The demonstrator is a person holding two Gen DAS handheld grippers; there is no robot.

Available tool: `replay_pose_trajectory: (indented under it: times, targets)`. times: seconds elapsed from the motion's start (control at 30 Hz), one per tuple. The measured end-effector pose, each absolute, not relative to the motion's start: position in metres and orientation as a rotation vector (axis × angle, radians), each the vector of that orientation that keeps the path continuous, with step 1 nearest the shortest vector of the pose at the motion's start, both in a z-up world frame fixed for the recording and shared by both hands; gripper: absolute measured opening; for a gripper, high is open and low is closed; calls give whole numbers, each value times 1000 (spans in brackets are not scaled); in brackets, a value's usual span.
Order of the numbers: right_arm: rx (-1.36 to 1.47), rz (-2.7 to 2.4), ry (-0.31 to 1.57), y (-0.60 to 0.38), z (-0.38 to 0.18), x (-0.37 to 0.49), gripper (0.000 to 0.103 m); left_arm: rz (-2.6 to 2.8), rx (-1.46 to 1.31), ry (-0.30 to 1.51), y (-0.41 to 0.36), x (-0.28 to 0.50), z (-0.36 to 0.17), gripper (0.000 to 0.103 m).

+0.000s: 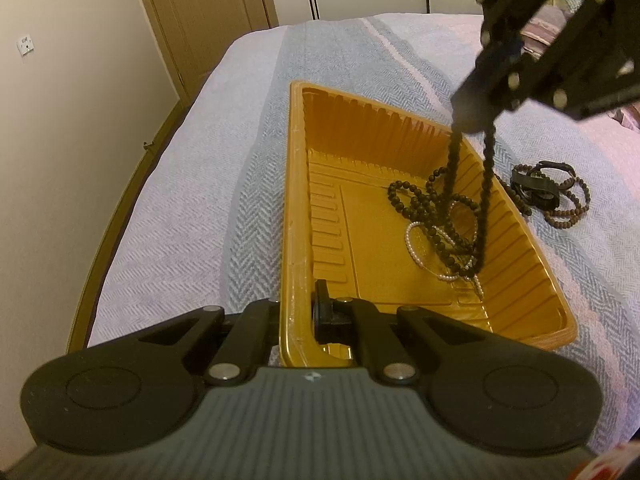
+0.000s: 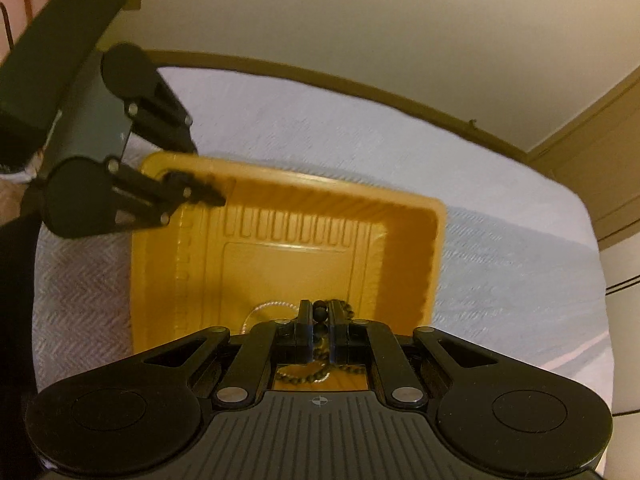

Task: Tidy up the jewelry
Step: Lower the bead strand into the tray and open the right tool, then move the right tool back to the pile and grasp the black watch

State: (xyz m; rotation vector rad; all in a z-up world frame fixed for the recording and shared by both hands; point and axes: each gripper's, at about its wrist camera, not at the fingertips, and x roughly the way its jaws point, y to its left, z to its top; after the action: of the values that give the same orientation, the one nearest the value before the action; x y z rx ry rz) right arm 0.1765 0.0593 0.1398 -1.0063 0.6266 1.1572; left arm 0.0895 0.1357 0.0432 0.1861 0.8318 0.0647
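We pinched the gold tray's (image 1: 296, 216) rim with our left gripper (image 1: 298, 312); our right gripper (image 2: 319, 320) clamped the dark bead necklace (image 1: 448, 208) — dangling into the tray onto a pearl bracelet (image 1: 416, 248).

The left wrist view looked low and close along the tray's (image 1: 294, 216) long side, from its near corner toward the far door (image 1: 208, 12). The right wrist view looked steeply down from above the tray's (image 2: 438, 240) opposite side, facing the wall (image 2: 340, 20). Both views shared the tray, the bed (image 1: 180, 208) and the beads (image 1: 444, 216).
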Motion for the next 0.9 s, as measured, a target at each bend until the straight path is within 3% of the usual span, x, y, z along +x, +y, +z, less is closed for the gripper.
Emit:
replay_pose_trajectory:
  times: [0.9]
  targets:
    - [-916,1238,641,48,119,179,7,63,169,843,142,92,40,3]
